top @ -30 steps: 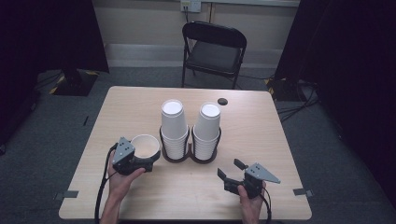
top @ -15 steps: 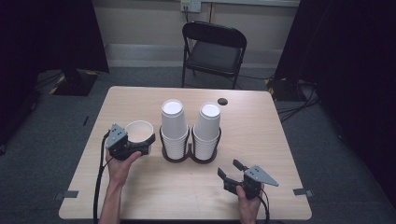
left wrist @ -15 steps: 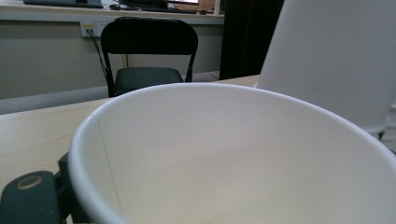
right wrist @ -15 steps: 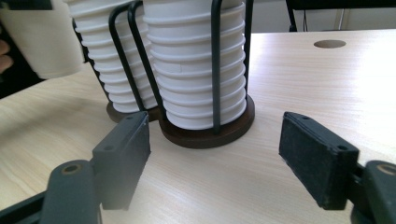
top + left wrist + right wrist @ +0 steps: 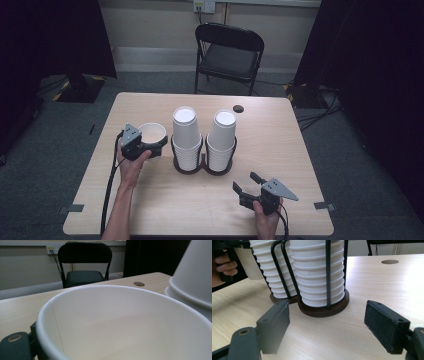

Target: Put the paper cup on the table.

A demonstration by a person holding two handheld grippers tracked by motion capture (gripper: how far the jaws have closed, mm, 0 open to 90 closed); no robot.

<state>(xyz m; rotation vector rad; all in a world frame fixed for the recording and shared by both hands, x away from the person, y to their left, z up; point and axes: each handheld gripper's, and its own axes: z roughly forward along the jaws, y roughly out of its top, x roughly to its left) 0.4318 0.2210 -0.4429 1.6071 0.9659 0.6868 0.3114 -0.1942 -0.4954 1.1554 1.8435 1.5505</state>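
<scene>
Left tongs point(image 5: 148, 147) grip a single white paper cup point(image 5: 152, 133) by its near wall, one jaw inside the rim and one outside as far as the high view lets me judge, and carry it mouth-up over the table point(image 5: 150, 200), just to the left of the cup rack point(image 5: 203, 165). That upright hold probably serves to set the cup down standing, apart from the stacks. Right tongs point(image 5: 246, 183) rest low near the table's front right, jaws spread wide and holding nothing, seemingly parked while the other hand works. In the rack, two tall stacks sit upside down, the left stack point(image 5: 186, 137) and the right stack point(image 5: 222, 140), bottoms up so no opening shows. A folding chair point(image 5: 227, 50) stands beyond the far edge, and a small dark hole point(image 5: 238, 108) marks the tabletop.

From the left gripper view, the held cup point(image 5: 125, 325) looms close; its inside is bare and dry, with nothing in it. One jaw peeks out at the lower left against the cup's wall. An upturned stack point(image 5: 195, 277) rises at the right.

From the right gripper view, both black jaws stand well apart over bare wood, aimed at the rack's dark base point(image 5: 324, 307). Black wire posts point(image 5: 328, 272) fence the nested cups point(image 5: 319, 277). Far left, a hand point(image 5: 224, 267) holds the other tongs beside the lifted cup point(image 5: 249, 262).
</scene>
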